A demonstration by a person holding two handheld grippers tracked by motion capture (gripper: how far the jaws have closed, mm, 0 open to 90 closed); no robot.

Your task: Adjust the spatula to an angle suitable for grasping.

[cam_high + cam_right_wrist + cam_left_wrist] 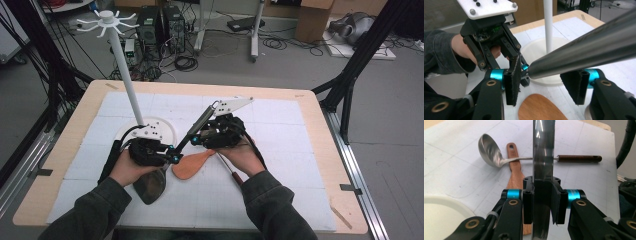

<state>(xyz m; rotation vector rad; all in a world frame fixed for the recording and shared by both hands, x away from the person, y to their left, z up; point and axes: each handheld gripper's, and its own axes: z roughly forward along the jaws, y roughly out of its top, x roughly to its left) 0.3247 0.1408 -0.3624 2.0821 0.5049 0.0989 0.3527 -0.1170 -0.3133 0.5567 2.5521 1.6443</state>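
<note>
The person's left tool (172, 156) is clamped on the flat neck of a steel spatula (150, 186); the left gripper view shows both pads pressed against the metal strip (543, 157), the jaws narrow. The spatula's dark blade hangs low over the bench (300, 165), near the person's left sleeve, while its round metal handle (200, 122) rises up and to the right toward the right hand. The right tool (546, 86) sits around that handle (589, 52) with its jaws apart: neither pad touches it, so it holds nothing. A wooden spatula (192, 164) lies flat between the two hands, and a steel ladle (491, 151) with a brown handle lies across it. Just behind the left hand stands a white rack pole (125, 75) on its round base (162, 127).
</note>
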